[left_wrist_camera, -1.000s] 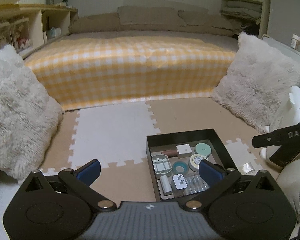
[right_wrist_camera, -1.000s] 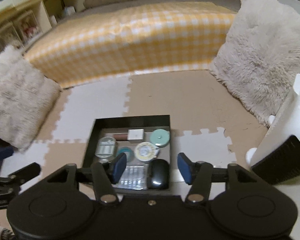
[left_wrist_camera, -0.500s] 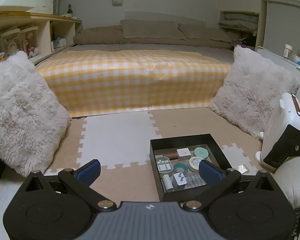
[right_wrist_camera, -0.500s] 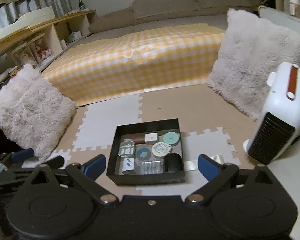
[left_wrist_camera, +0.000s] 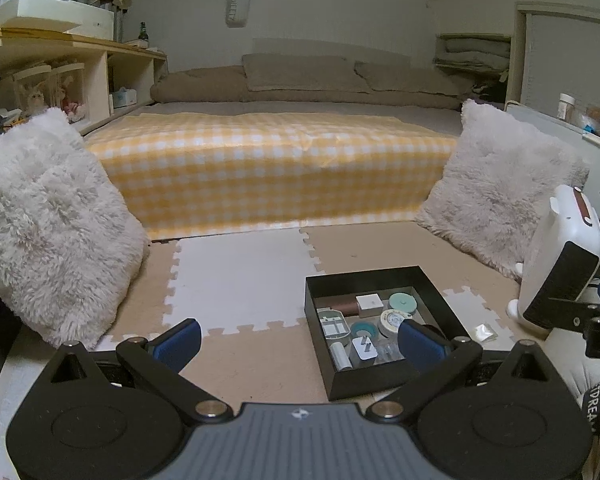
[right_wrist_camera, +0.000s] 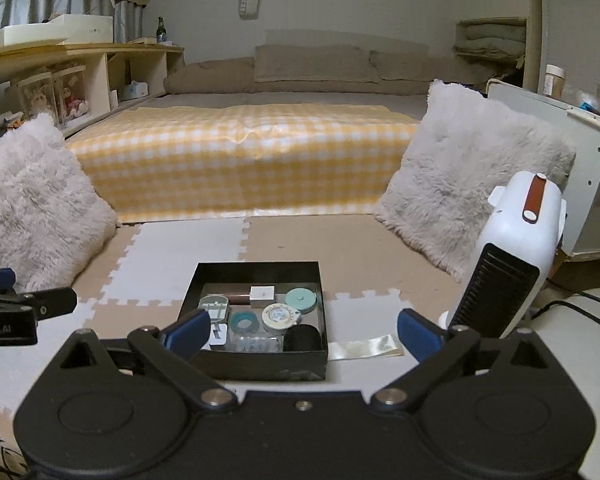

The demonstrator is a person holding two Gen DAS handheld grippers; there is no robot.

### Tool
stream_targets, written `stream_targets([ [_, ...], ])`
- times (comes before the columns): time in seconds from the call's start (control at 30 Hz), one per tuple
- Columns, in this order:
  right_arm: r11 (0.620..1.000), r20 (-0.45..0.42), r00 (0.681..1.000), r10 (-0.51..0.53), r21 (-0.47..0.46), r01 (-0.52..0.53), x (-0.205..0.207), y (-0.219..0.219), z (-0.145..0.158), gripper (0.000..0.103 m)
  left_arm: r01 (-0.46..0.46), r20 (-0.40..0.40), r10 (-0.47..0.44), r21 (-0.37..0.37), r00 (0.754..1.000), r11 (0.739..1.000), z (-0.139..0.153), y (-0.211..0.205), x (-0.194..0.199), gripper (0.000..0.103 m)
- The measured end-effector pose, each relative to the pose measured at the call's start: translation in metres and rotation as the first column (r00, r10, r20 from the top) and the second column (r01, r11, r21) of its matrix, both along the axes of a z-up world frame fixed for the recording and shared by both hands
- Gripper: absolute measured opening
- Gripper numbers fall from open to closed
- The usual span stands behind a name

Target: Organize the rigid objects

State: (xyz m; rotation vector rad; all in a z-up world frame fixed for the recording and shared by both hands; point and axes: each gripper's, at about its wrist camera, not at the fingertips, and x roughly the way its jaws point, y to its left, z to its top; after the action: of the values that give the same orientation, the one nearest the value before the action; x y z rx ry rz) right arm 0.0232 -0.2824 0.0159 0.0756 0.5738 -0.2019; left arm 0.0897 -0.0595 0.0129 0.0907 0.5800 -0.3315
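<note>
The black tray (right_wrist_camera: 260, 364) sits on the foam floor mat (right_wrist_camera: 188, 252), filled with small things to keep them together, while the left tool (left_wrist_camera: 298, 338) and right tool (right_wrist_camera: 304, 330) gape wide, holding nothing.

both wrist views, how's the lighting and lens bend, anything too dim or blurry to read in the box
Left wrist view: dim warm room light, strong fisheye curve, dark corners; the black box is sharp, but its near items sit partly behind a gripper finger. Right wrist view: same dimness and bending; the dark object in the box's near corner is hard to identify, and the clear wrapper on the mat gives faint glare.
</note>
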Motion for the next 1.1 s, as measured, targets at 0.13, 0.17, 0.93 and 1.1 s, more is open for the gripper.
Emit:
stream_targets([
  [0.13, 1.000, 0.017, 1.000, -0.016, -0.017, 0.016, -0.0018, 0.0023, -0.0025, 0.102, 0.001, 0.006, -0.001, 0.003, 1.000, 1.000, -0.0051, 0.0011, -0.0035, 0.103],
  [0.17, 1.000, 0.013, 1.000, -0.015, -0.021, 0.016, -0.0015, 0.0031, -0.0050, 0.102, 0.001, 0.007, -0.002, 0.005, 1.000, 1.000, -0.0063, 0.0009, -0.0042, 0.103],
  [0.93, 0.999, 0.018, 1.000, -0.005, -0.036, 0.006, -0.0042, 0.0084, -0.0104, 0.102, -0.028, 0.029, 0.028, -0.007, 0.999, 1.000, -0.0082, 0.0081, -0.0080, 0.103],
  [1.1, 0.999, 0.020, 1.000, -0.007, -0.036, 0.008, -0.0042, 0.0082, -0.0103, 0.102, -0.026, 0.028, 0.027, -0.005, 0.999, 1.000, -0.0075, 0.0069, -0.0092, 0.103],
])
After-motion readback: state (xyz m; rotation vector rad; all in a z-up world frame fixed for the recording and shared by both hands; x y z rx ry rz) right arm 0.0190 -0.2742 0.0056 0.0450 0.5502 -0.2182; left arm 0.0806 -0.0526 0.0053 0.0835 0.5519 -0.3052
